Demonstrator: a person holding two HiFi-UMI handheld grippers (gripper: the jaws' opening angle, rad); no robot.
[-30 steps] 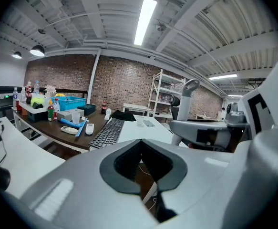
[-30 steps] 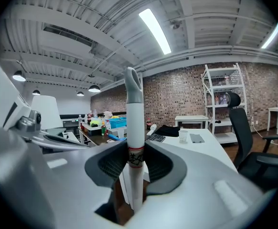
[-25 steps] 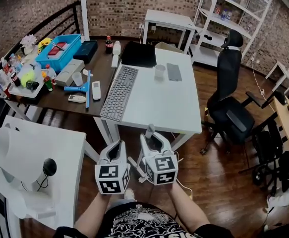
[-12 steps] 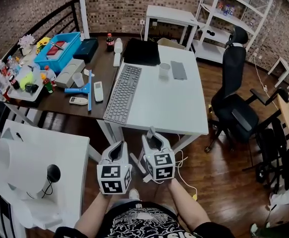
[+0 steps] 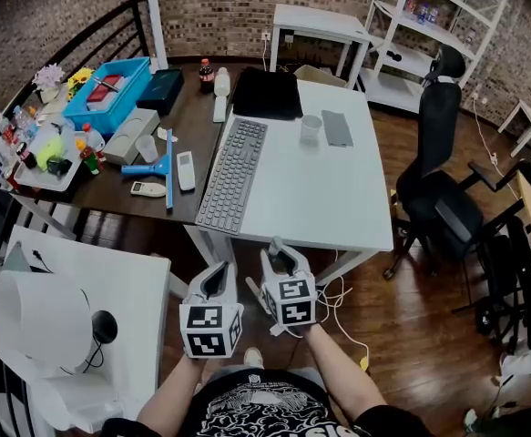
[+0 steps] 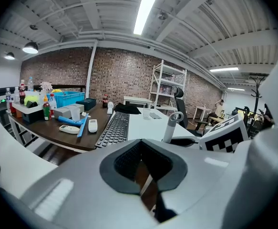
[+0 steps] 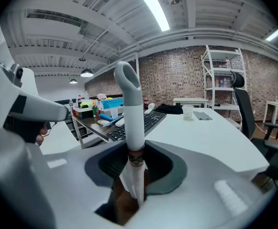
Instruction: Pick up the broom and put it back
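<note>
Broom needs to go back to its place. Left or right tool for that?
Right. The right tool is shut on the broom handle, which stands upright between its jaws. The left tool beside it holds nothing.

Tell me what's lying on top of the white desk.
On the white desk: a grey keyboard, a clear cup, a flat grey slab and a black sleeve at the far end. Whatever lies under the sleeve is covered.

Below the right gripper point(image 5: 280, 260) the broom point(image 7: 131, 111) is hidden, its head probably off-frame.
</note>
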